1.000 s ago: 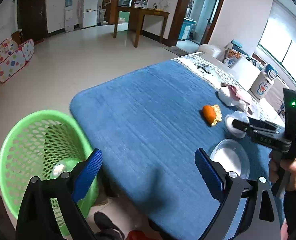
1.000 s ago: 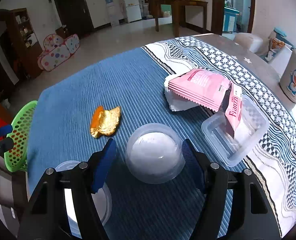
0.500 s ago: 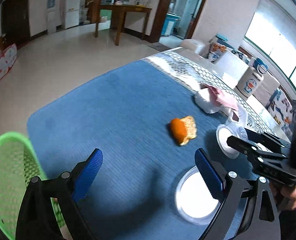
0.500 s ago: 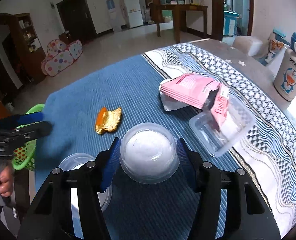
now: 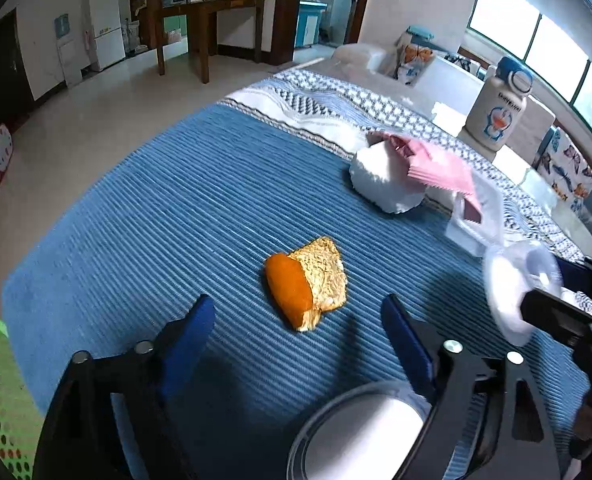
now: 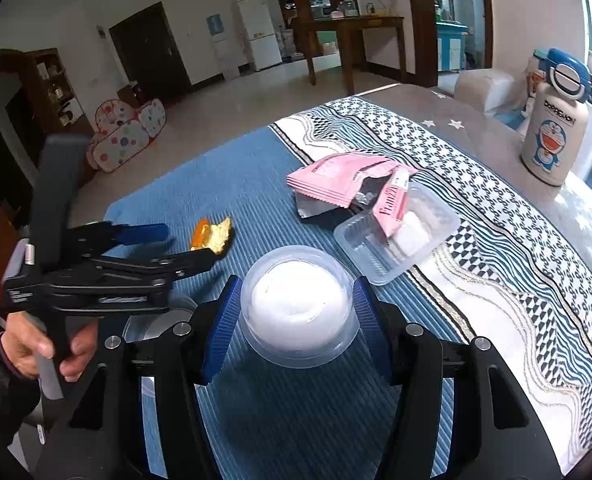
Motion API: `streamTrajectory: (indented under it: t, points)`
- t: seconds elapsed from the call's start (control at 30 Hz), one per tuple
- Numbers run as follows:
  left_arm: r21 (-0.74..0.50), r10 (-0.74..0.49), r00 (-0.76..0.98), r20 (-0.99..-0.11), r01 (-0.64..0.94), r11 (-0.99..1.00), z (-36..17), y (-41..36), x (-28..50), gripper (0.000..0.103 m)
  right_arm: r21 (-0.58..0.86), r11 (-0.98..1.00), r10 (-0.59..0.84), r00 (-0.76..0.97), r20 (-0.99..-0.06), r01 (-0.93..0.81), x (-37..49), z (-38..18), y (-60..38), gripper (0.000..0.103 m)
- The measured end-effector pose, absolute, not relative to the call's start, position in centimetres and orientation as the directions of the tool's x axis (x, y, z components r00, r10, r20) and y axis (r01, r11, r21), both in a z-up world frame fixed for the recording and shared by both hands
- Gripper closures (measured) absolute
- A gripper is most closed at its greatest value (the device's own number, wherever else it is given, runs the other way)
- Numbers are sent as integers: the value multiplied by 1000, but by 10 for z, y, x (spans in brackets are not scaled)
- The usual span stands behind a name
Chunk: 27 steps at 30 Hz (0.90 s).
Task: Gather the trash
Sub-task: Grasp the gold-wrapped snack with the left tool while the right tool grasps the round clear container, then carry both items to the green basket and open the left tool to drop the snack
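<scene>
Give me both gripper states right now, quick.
Left gripper: open, holding nothing, orange peel just ahead.
Right gripper: shut on clear plastic cup.

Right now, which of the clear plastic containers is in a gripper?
The round lidded cup, clamped between the right gripper's blue pads. The rectangular tray by the pink wrapper and the other round cup lie ungripped.

a doraemon-printed bottle [image 6: 554,128] stands at the far side of the counter, which is draped in a blue ribbed cloth [image 5: 168,216]. beyond it, a white fridge [image 6: 259,32], wooden table [image 6: 351,36] and spotted play tent [image 6: 126,132].
</scene>
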<state>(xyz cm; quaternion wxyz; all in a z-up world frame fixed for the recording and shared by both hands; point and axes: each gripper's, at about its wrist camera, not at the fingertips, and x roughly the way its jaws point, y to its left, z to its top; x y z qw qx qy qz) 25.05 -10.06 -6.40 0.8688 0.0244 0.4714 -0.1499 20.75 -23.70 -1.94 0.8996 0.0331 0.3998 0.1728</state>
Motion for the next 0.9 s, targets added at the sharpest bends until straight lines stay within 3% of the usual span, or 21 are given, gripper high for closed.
streamTrajectory:
  t: [0.13,0.4,0.5,0.9]
  points:
    - [-106,-238,500,-833,279,954,-71,-103,256,33,202,938,338,618,-710,-281,207,-22,-239,46]
    - [-95,-228,526,-819,268,959,-70,-99,254,69,213,936,345,619,-705,-280,204,-22,-239,46]
    - [-104,-231,545,-806,254,962,-64,-90,247,76,215,934,351,623,-699,-284,200,-19,-235,46]
    - [-178,-236,623,-746,154,972,-25,-17,195,78,222,909,406,628,-665,-353,180,2,-200,46]
